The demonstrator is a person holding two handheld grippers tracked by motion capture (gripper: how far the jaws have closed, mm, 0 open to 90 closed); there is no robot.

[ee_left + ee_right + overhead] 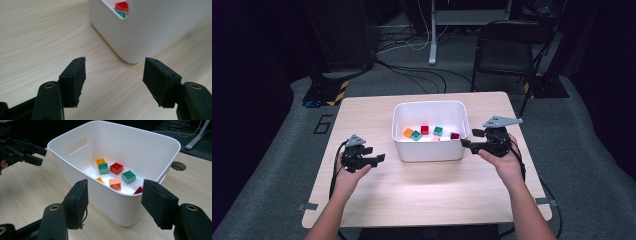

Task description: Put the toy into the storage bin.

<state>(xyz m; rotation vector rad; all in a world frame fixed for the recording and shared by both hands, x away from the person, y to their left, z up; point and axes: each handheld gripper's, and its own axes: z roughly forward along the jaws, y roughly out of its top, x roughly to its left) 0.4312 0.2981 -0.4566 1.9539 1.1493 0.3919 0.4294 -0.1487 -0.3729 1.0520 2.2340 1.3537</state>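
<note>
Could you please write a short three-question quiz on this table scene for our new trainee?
1. True or false: the left gripper holds a brick.
2. Where do the coloured bricks lie? A) on the bare table B) inside the white bin C) on the chair
3. How many red bricks sit fully in sight in the right gripper view?

Key:
1. False; its jaws stand open and empty beside the bin.
2. B.
3. One, the red brick; a darker red piece peeks out behind the rim near the right gripper.
</note>
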